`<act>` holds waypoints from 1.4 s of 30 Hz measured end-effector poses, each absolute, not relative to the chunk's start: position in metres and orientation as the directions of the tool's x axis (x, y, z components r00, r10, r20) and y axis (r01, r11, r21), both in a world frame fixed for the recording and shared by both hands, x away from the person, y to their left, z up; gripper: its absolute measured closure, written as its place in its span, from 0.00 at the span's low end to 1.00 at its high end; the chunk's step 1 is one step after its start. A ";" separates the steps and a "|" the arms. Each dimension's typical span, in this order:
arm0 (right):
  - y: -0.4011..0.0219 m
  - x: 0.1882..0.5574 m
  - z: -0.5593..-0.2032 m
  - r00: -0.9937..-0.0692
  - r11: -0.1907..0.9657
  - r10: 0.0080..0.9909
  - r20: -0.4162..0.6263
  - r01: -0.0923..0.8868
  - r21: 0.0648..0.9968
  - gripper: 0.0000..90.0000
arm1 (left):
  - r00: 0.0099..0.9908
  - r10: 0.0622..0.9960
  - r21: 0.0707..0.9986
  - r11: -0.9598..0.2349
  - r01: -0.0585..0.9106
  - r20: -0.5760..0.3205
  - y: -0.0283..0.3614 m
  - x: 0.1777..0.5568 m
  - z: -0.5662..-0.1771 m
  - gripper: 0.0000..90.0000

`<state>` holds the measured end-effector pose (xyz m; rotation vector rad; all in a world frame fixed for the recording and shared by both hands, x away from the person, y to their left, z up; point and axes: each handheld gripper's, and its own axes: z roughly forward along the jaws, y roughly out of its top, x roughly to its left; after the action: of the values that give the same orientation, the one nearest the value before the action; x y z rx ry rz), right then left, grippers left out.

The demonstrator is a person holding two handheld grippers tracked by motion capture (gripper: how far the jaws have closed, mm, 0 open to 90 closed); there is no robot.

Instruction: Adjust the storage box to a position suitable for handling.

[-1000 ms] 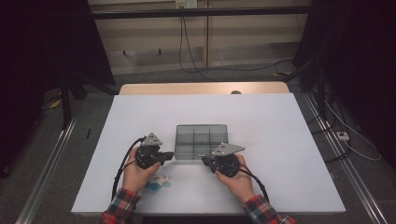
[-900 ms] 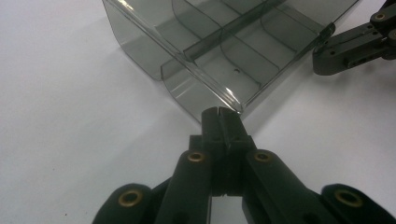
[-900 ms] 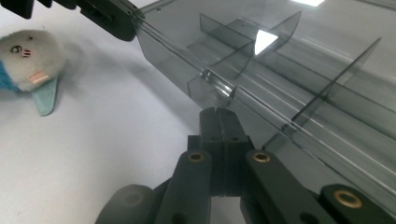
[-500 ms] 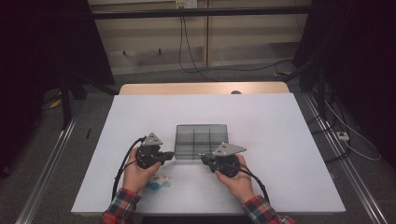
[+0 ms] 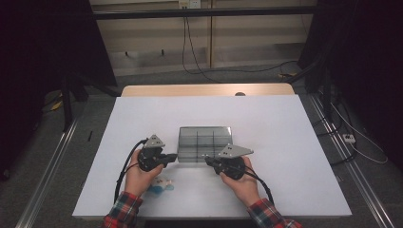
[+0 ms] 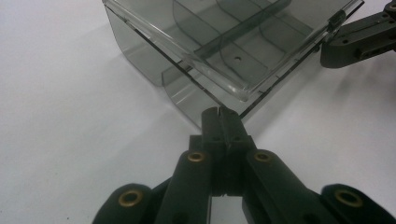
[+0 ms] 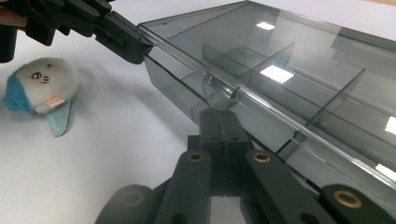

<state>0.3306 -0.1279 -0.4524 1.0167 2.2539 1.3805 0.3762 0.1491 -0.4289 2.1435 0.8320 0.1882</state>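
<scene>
High view: nothing has shifted since a second ago. Left gripper [image 5: 172,157] and right gripper [image 5: 209,162] both sit at the near edge of the smoked clear box [image 5: 205,143]; plush toy [image 5: 160,185] lies behind the left one.

Left gripper view: jaws clenched, tips at the box corner [image 6: 233,100], under the lid edge.

Right gripper view: jaws clenched just below the lid latch [image 7: 217,91].

Read: paused, lid lift not yet begun.
</scene>
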 end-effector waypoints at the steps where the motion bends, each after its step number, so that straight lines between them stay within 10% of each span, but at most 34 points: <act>1: -0.128 0.330 -0.451 -0.699 0.277 0.708 0.102 0.408 0.870 1.00 | 0.771 0.620 0.740 -0.451 0.498 -0.141 0.149 0.376 -0.428 1.00; 32: -0.150 0.334 -0.437 -0.645 0.246 0.760 0.079 0.398 0.884 1.00 | 0.773 0.613 0.794 -0.383 0.473 -0.164 0.144 0.378 -0.414 1.00; 42: -0.177 0.337 -0.434 -0.581 0.225 0.812 0.065 0.413 0.882 0.86 | 0.772 0.609 0.802 -0.361 0.475 -0.183 0.143 0.381 -0.411 1.00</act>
<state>0.3371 -0.1770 -0.4344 1.1291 2.0945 1.3100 0.3814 0.1425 -0.4114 2.0239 0.8123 0.1800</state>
